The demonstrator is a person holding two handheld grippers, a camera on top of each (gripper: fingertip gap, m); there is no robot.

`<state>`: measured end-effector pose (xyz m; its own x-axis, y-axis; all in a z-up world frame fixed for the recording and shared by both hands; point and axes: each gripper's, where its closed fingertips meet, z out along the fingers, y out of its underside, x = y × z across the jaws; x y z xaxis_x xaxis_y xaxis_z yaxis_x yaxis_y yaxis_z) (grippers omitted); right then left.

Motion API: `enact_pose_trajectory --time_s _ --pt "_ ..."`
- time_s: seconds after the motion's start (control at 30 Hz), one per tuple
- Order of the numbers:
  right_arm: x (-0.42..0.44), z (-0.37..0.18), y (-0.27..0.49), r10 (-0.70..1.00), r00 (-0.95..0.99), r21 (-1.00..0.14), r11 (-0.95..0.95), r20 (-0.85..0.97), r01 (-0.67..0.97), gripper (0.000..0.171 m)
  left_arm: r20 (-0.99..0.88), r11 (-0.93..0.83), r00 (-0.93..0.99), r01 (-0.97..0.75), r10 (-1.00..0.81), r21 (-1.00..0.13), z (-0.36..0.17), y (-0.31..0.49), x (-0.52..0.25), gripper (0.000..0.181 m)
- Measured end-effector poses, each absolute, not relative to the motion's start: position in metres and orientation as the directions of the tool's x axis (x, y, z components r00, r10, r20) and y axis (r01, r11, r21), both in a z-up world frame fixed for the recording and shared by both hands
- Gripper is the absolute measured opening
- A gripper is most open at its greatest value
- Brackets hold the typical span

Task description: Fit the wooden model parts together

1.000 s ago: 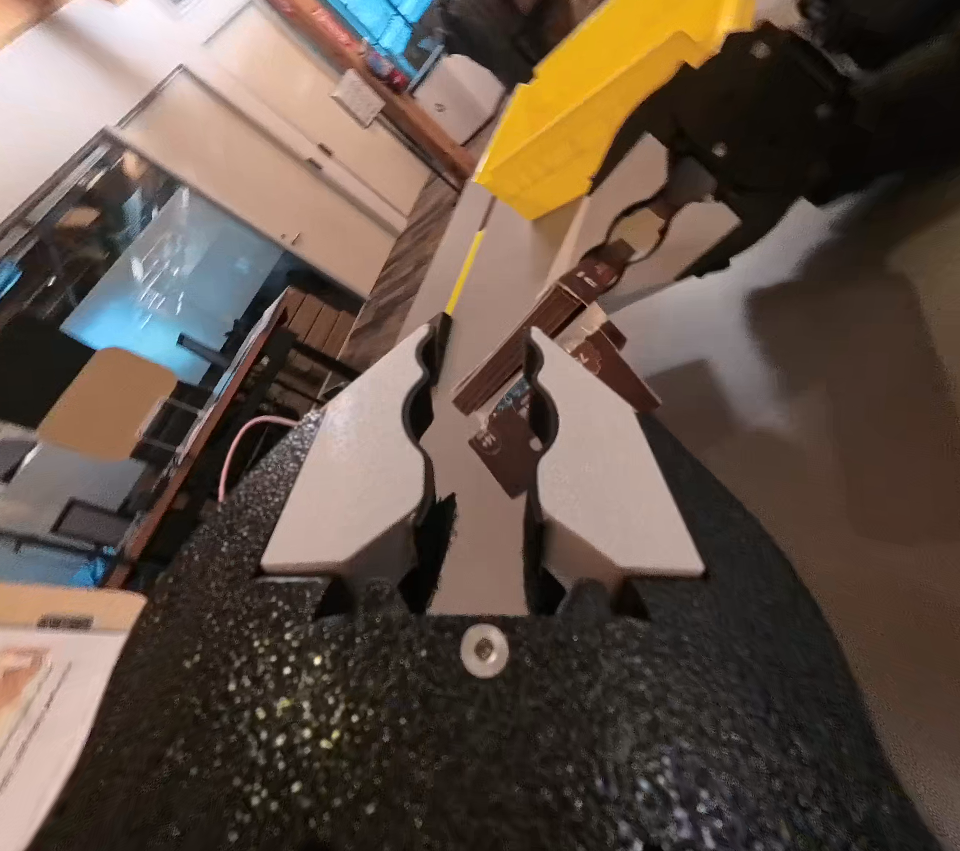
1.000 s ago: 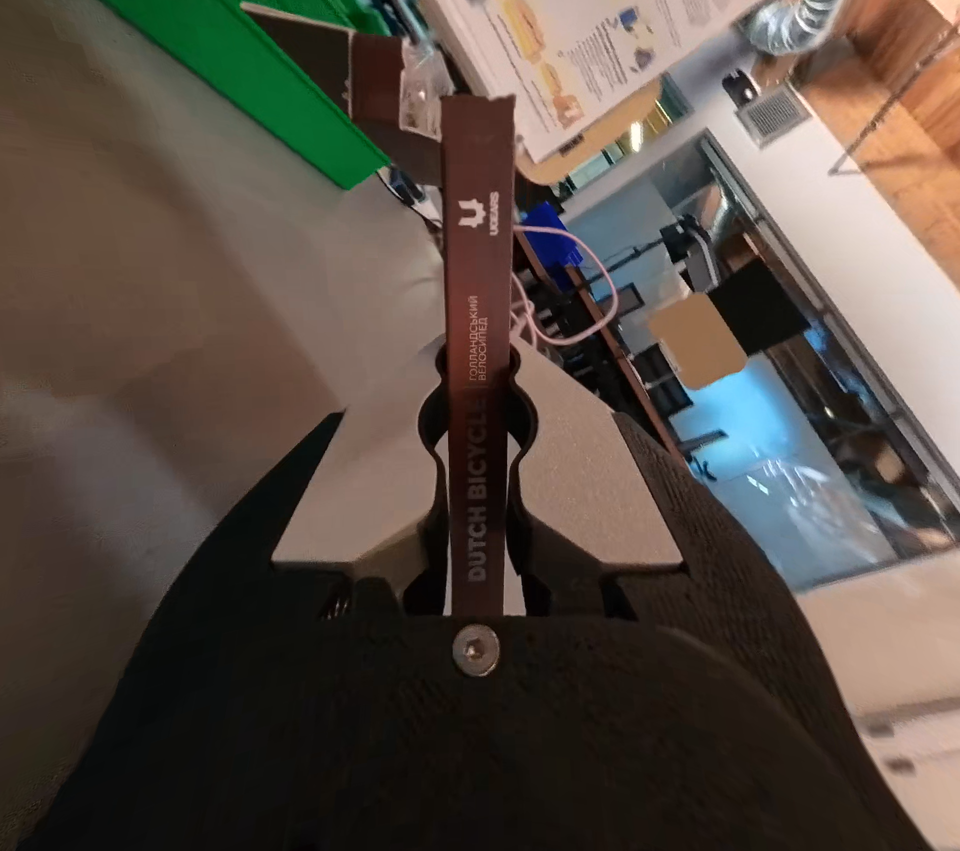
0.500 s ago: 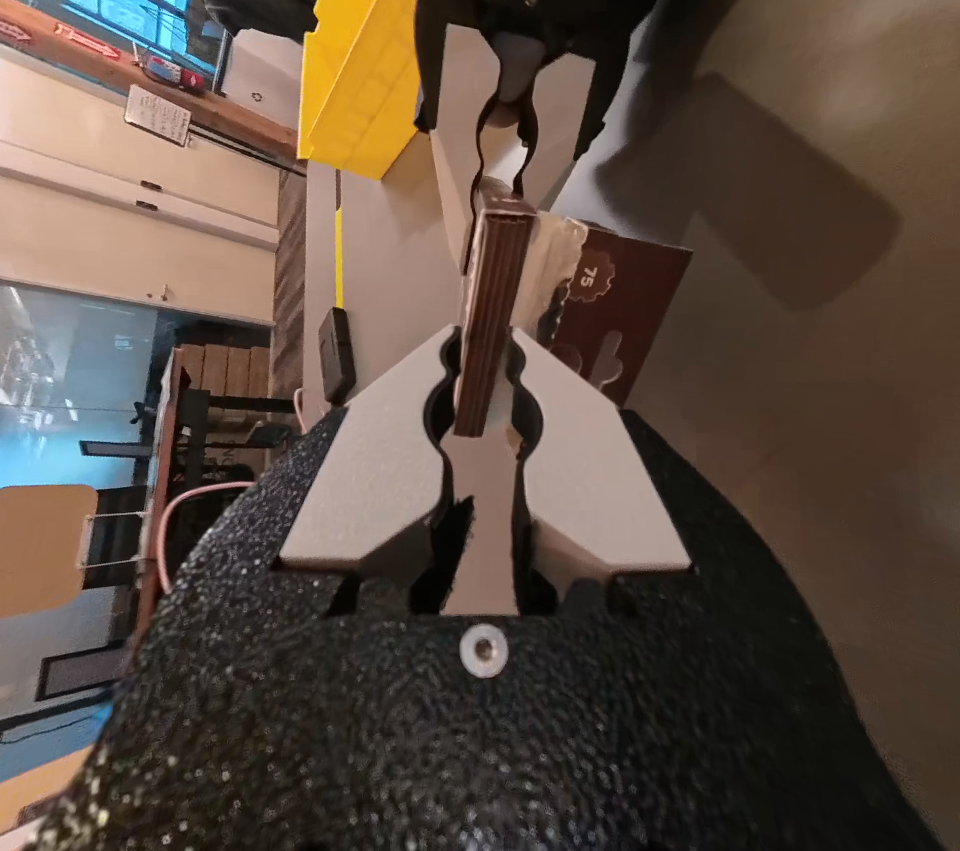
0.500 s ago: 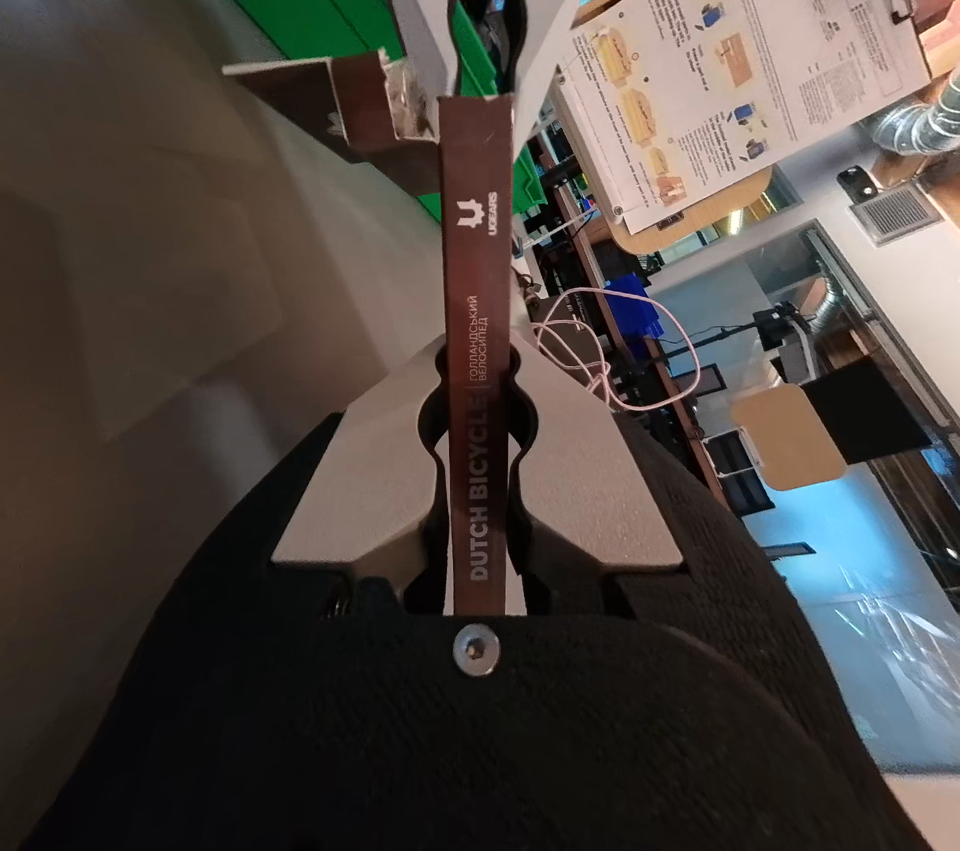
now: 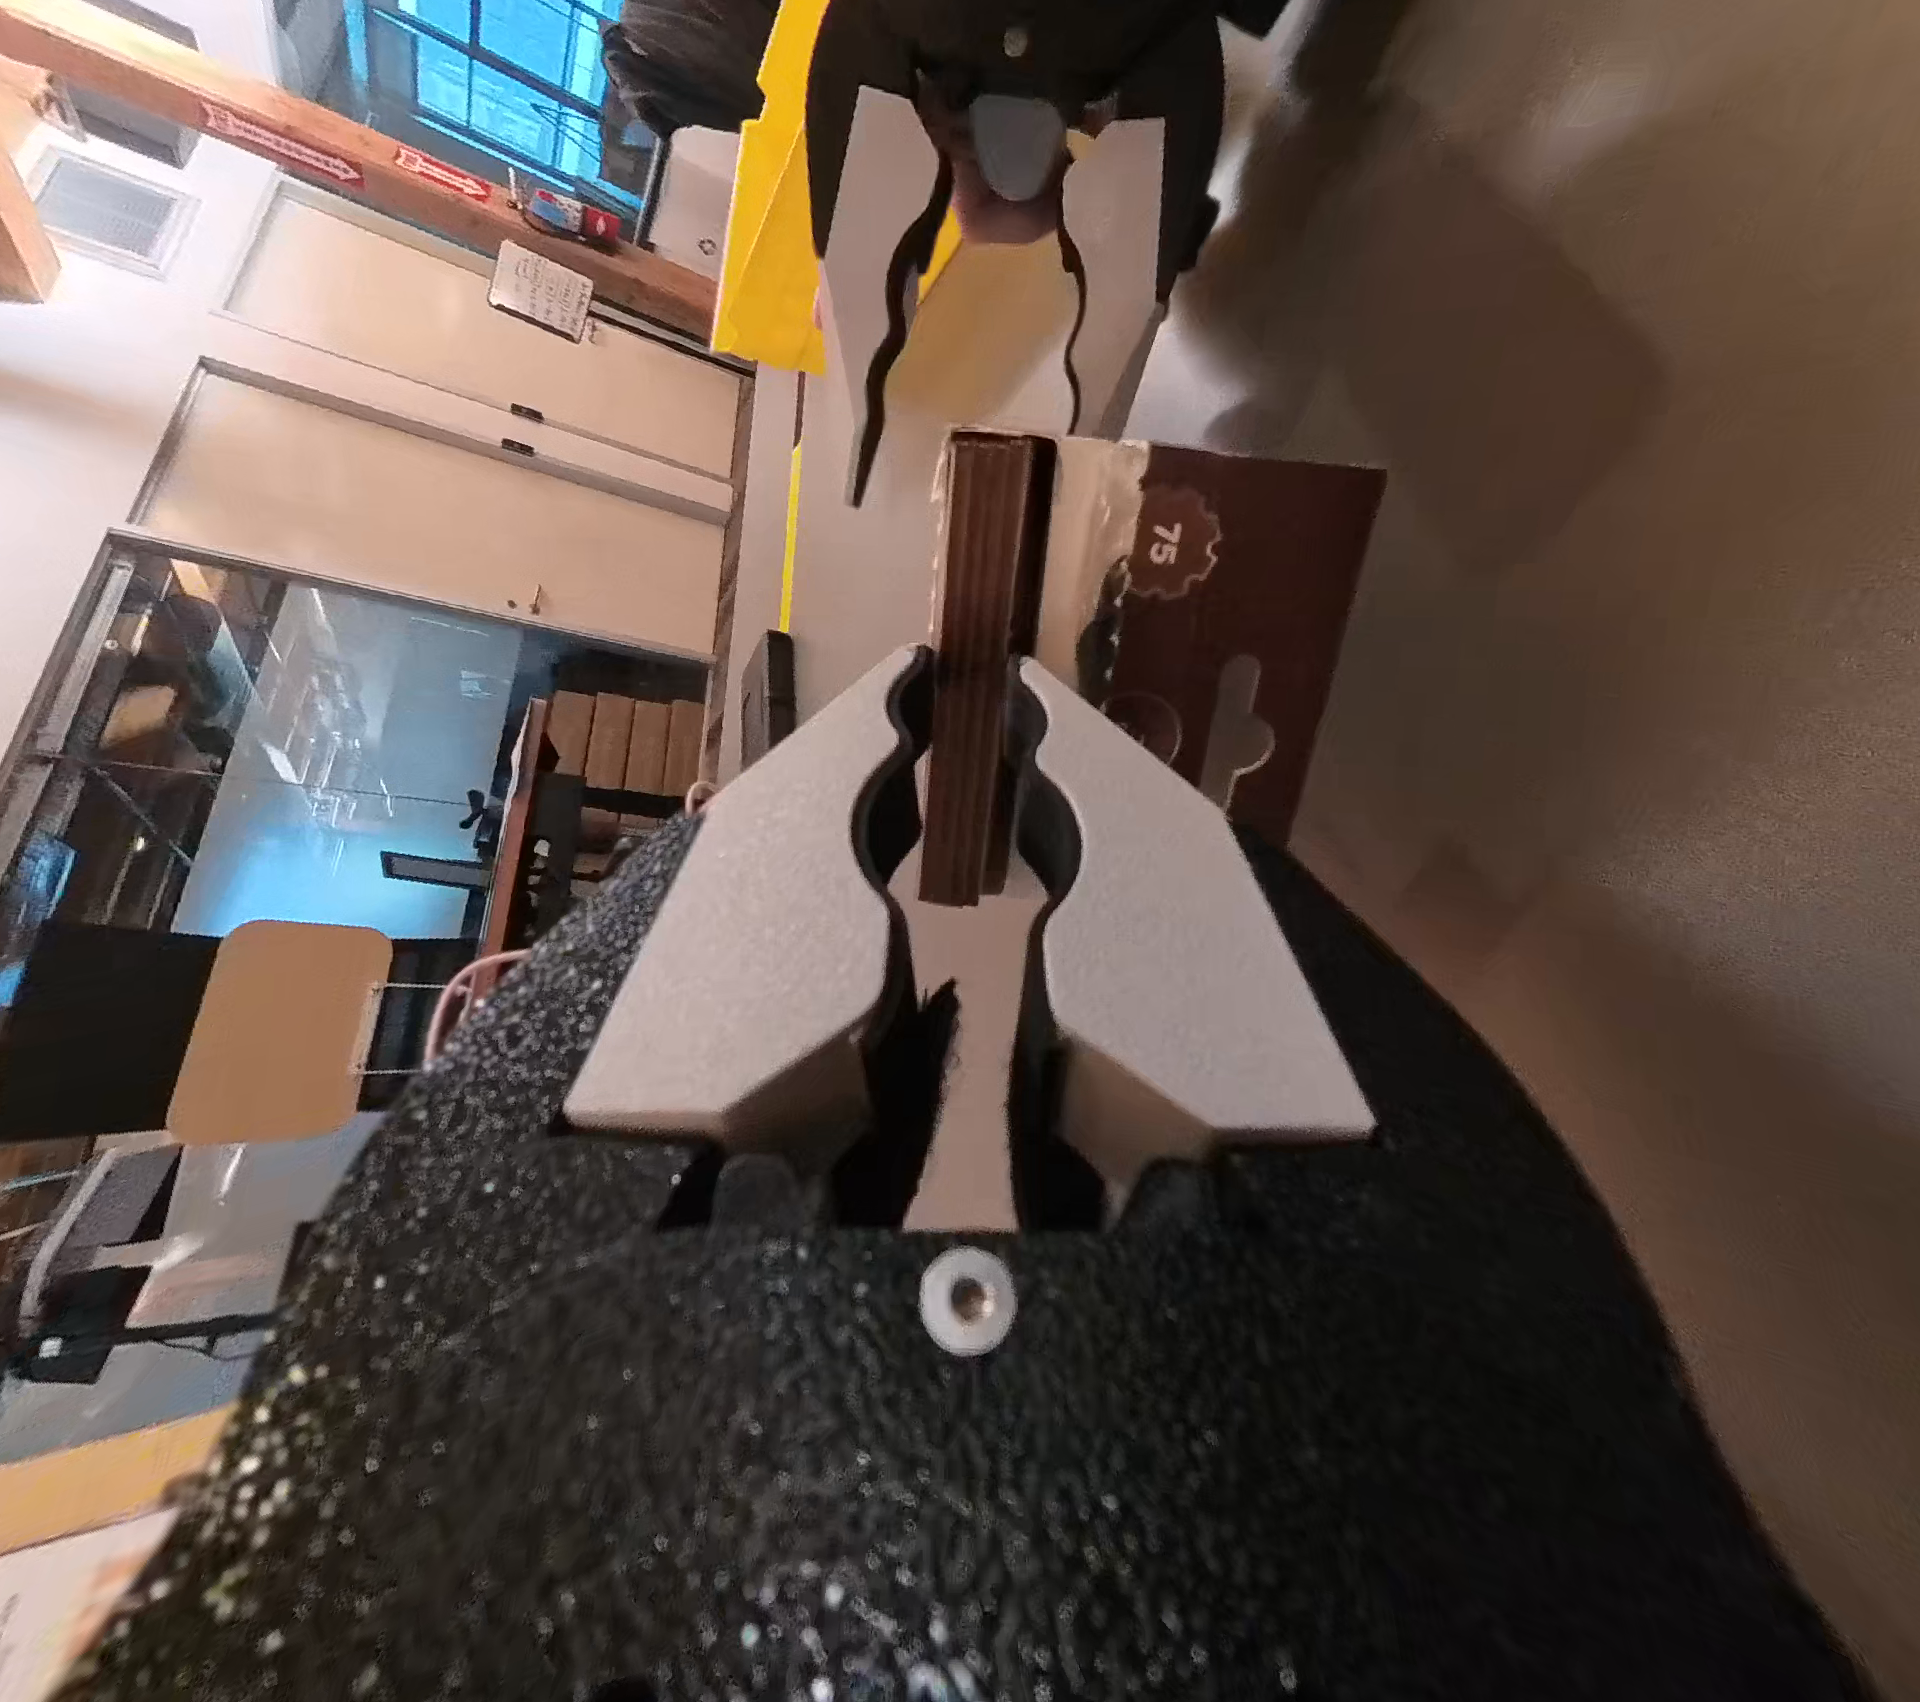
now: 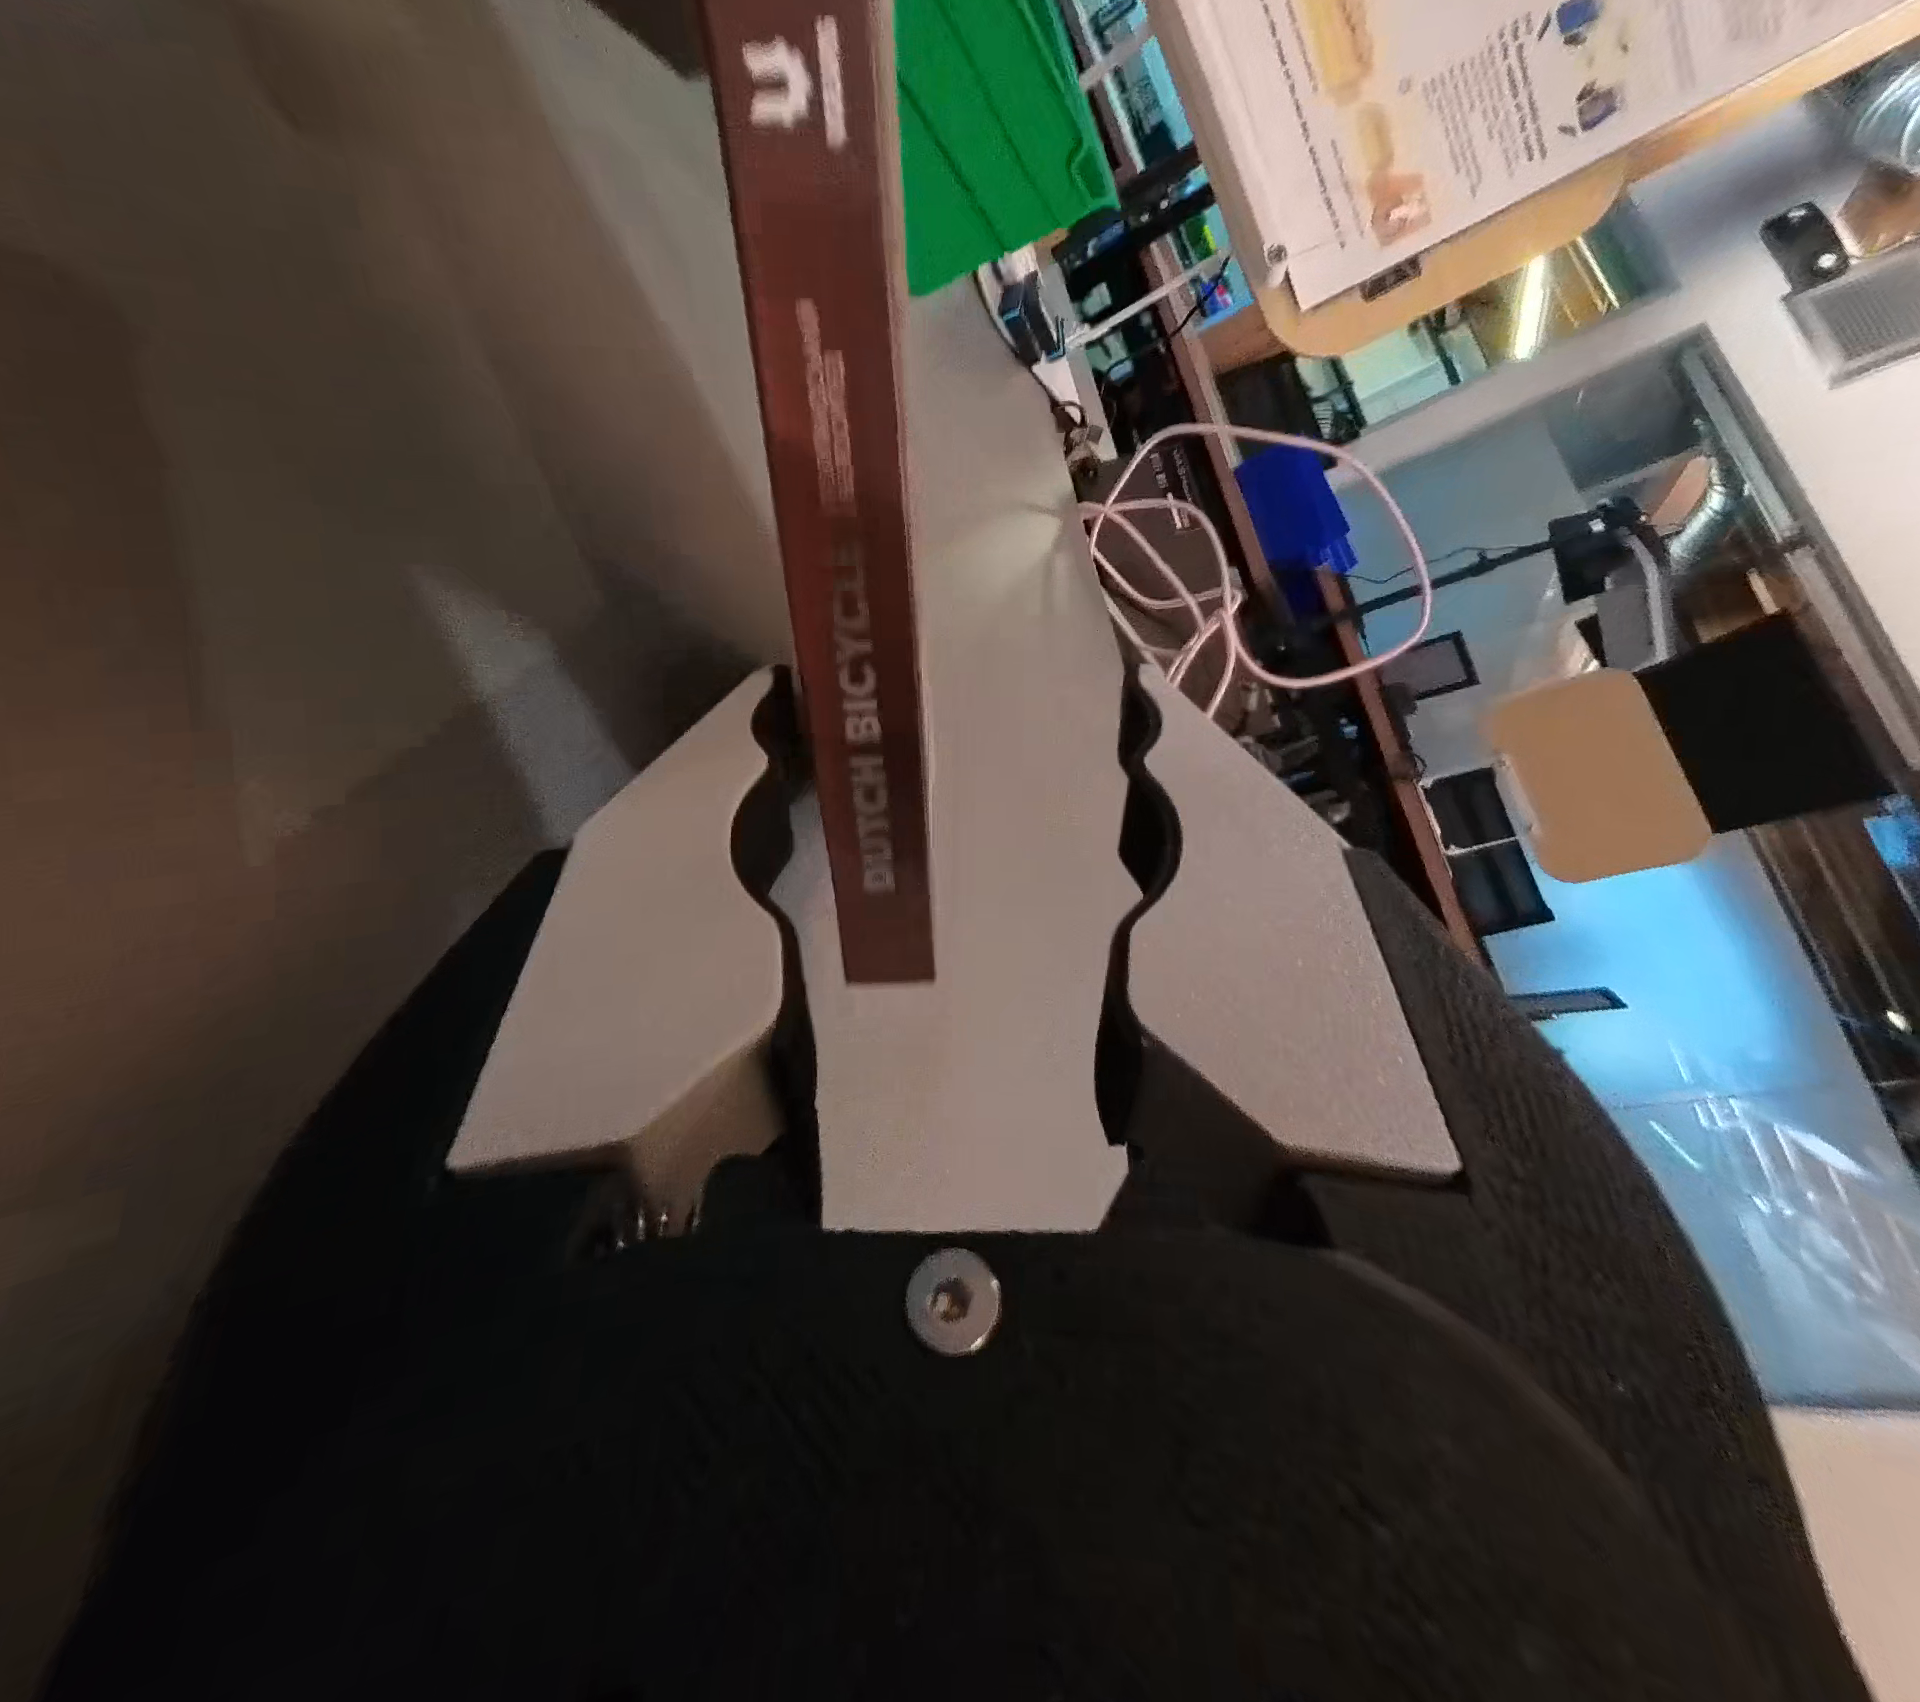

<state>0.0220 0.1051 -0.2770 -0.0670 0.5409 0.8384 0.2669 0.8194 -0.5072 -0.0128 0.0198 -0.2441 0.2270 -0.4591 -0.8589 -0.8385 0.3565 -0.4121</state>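
A flat brown model kit box (image 6: 821,364) with white print stands on edge between the two grippers. Its open end shows a stack of dark wooden sheets (image 5: 977,717) and a brown flap (image 5: 1247,613) folded out to the right. My left gripper (image 5: 968,686) is shut on that end of the stack. My right gripper (image 6: 956,696) is open; the box's spine lies between its jaws, against the left finger (image 6: 675,873). The right gripper also shows far off in the left wrist view (image 5: 971,364), with its jaws spread just beyond the box.
A grey table (image 5: 1662,717) lies under everything. A yellow bin (image 5: 784,198) stands behind the right gripper. A green bin (image 6: 977,94), a clipboard with an instruction sheet (image 6: 1455,21) and a loose white cable (image 6: 1247,572) are beyond the left gripper's side. One gripper's finger ends stand about 11 cm off the other's.
My left gripper has come up to the box's open end and shut on the stack. My right gripper has opened and let go of the box's spine.
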Motion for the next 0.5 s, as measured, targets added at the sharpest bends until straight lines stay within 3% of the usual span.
enact_pose_trajectory --time_s 0.13,0.23,0.5 --pt "0.019 -0.289 0.110 0.441 -0.090 -0.397 0.866 0.893 0.304 0.047 -0.855 0.376 0.267 -0.811 -0.445 -0.449 -0.244 0.014 -0.004 0.011" --pt "0.016 -0.295 0.111 0.352 -0.102 -0.304 0.896 0.930 0.324 0.025 -0.850 0.394 0.288 -0.789 -0.441 -0.472 -0.240 0.011 0.003 0.011" --pt "0.026 -0.301 0.138 0.393 -0.084 -0.333 0.858 0.916 0.391 0.019 -0.864 0.397 0.286 -0.798 -0.414 -0.454 -0.229 -0.005 -0.007 0.011"
